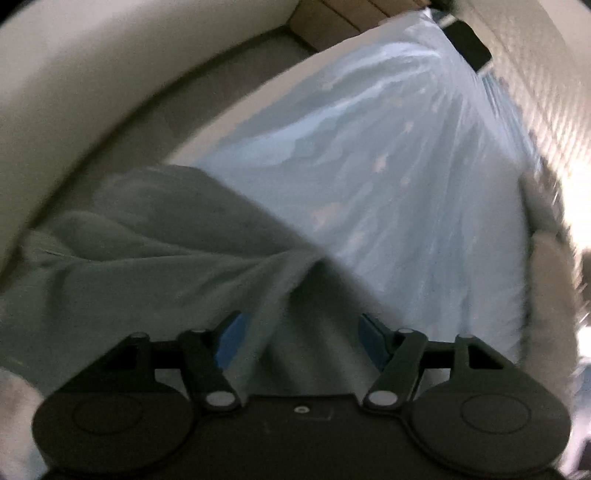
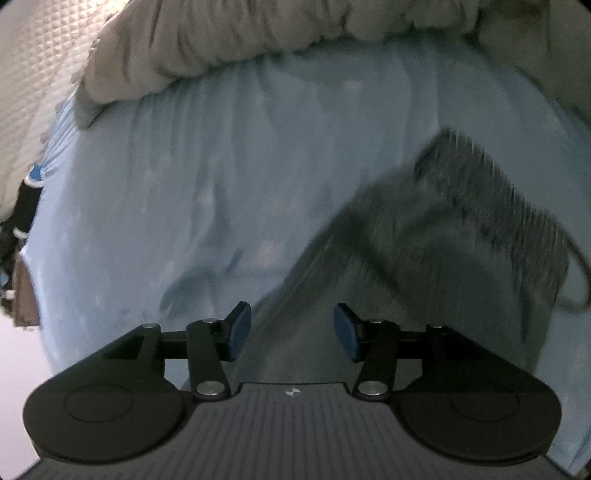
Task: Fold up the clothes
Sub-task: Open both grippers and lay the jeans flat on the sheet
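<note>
A grey-green garment (image 1: 147, 258) lies rumpled on a light blue sheet (image 1: 369, 147) with pale star marks. In the left wrist view a raised fold of it runs between the fingers of my left gripper (image 1: 301, 328), whose blue pads (image 1: 373, 328) stand well apart and do not press on the cloth. In the right wrist view the same garment (image 2: 424, 258) shows a dark ribbed band (image 2: 498, 206) and a thin cord (image 2: 580, 280) at the right. My right gripper (image 2: 291, 328) hangs over the garment's edge, its blue pads (image 2: 238, 328) apart with nothing pinched.
A grey fluffy blanket (image 2: 258, 37) borders the sheet's far side. A white quilted cover (image 2: 37, 74) lies to the left. In the left wrist view a white padded rim (image 1: 74, 74) curves along the left, with a cardboard box (image 1: 332, 18) and a black object (image 1: 469, 44) at the top.
</note>
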{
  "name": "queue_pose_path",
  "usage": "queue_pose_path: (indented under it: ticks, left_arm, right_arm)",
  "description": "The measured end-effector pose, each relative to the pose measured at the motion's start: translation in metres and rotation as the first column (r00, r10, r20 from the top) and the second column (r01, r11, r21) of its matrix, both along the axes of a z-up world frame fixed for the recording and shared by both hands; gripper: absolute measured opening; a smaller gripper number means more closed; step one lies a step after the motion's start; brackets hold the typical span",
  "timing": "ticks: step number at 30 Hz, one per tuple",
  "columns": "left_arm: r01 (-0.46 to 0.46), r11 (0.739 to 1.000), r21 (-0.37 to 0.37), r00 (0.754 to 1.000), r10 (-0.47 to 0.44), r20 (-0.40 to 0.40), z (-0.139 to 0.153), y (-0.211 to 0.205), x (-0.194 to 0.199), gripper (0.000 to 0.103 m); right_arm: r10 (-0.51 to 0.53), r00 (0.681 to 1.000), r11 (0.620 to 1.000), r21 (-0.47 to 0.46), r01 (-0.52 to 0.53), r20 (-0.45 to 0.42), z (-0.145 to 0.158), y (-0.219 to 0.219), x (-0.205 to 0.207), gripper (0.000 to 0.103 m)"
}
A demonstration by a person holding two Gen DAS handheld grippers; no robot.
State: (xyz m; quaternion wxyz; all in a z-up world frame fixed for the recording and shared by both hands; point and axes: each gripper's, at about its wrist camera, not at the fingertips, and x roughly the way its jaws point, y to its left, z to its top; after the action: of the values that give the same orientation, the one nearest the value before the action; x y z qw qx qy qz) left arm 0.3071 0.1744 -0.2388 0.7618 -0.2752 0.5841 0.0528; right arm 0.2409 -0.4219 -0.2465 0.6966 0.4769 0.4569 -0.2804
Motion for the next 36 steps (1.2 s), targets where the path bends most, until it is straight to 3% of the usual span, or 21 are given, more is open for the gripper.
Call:
queue_pose_path:
  ticks: [2, 9, 14, 18, 24, 25, 32, 36]
  left_arm:
    - [0.029, 0.998, 0.050, 0.999, -0.028, -0.026, -0.003, 0.006, -0.023, 0.065]
    - [0.091, 0.996, 0.018, 0.994, -0.090, -0.063, -0.022, 0.014, -0.082, 0.065]
    - [0.202, 0.977, 0.066, 0.977, -0.197, -0.081, -0.033, -0.003, -0.101, 0.066]
    - [0.343, 0.925, 0.161, 0.939, -0.330, -0.100, -0.040, -0.024, -0.111, 0.069]
    - [0.519, 0.784, 0.341, 0.854, -0.495, -0.162, -0.056, -0.051, -0.125, 0.069]
    - [0.532, 0.771, 0.351, 0.846, -0.507, -0.168, -0.059, -0.053, -0.127, 0.069]
    - [0.559, 0.741, 0.372, 0.829, -0.516, -0.218, -0.079, -0.052, -0.133, 0.069]
    - [0.554, 0.742, 0.378, 0.833, -0.496, -0.246, -0.089, -0.044, -0.131, 0.069]
  right_arm:
    - [-0.008, 1.000, 1.000, 0.030, 0.008, 0.009, 0.000, 0.014, -0.010, 0.052]
    - [0.006, 1.000, 0.997, 0.076, -0.006, 0.007, 0.014, 0.061, -0.044, 0.052]
    - [0.043, 0.999, 0.997, 0.069, -0.043, -0.003, 0.021, 0.073, -0.057, 0.052]
    - [0.042, 0.999, 0.998, 0.055, -0.042, -0.001, 0.026, 0.075, -0.070, 0.052]
    - [0.045, 0.999, 0.999, 0.020, -0.045, -0.017, 0.038, 0.077, -0.098, 0.052]
    - [0.043, 0.999, 0.999, 0.013, -0.043, -0.022, 0.040, 0.077, -0.102, 0.052]
    - [0.030, 0.998, 0.999, -0.029, -0.032, -0.046, 0.050, 0.077, -0.130, 0.052]
    - [0.050, 0.997, 0.998, -0.043, -0.053, -0.064, 0.050, 0.081, -0.135, 0.052]
